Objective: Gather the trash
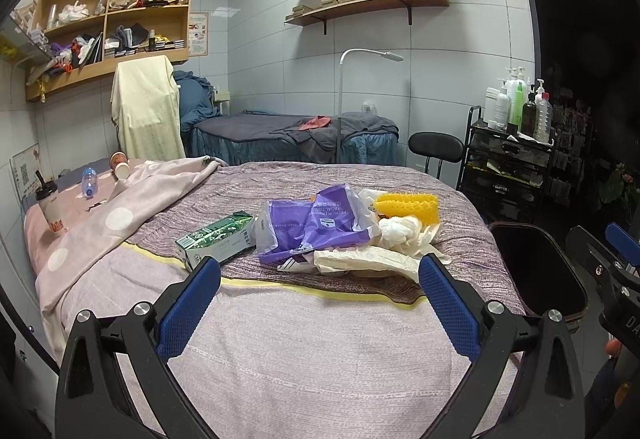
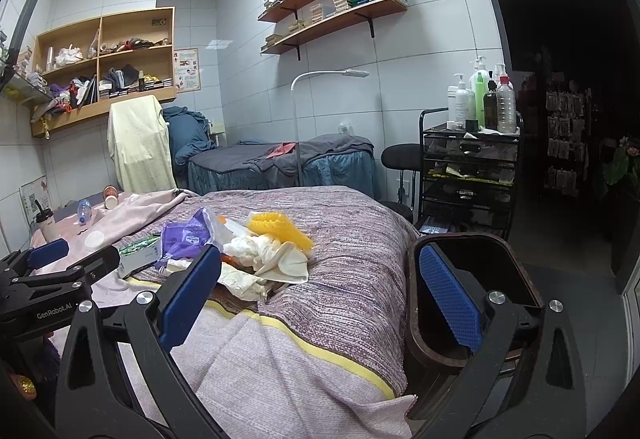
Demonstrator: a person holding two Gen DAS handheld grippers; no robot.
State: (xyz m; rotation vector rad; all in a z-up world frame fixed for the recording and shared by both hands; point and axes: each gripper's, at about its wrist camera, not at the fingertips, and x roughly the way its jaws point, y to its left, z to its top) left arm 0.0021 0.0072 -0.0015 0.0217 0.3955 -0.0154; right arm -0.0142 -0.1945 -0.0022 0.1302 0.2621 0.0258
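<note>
A pile of trash lies on the bed: a green carton [image 1: 216, 239], a purple tissue wrapper [image 1: 316, 223] [image 2: 184, 237], white crumpled paper [image 1: 400, 235] [image 2: 256, 259] and a yellow foam net [image 1: 408, 205] [image 2: 280, 229]. A dark trash bin [image 1: 536, 271] [image 2: 472, 287] stands beside the bed on the right. My left gripper [image 1: 320, 267] is open and empty, just short of the pile. My right gripper [image 2: 320, 263] is open and empty, between the pile and the bin. Farther left on the bed lie a paper cup [image 1: 120, 163], a plastic bottle [image 1: 89, 181] and a drink cup with a straw [image 1: 50, 207].
The bed [image 1: 320, 339] has a pink dotted blanket [image 1: 120, 215] on its left. A black trolley with bottles [image 1: 508, 159] and a black chair [image 1: 436, 149] stand behind the bin. A second bed [image 1: 292, 139] and a floor lamp [image 1: 344, 99] are at the back.
</note>
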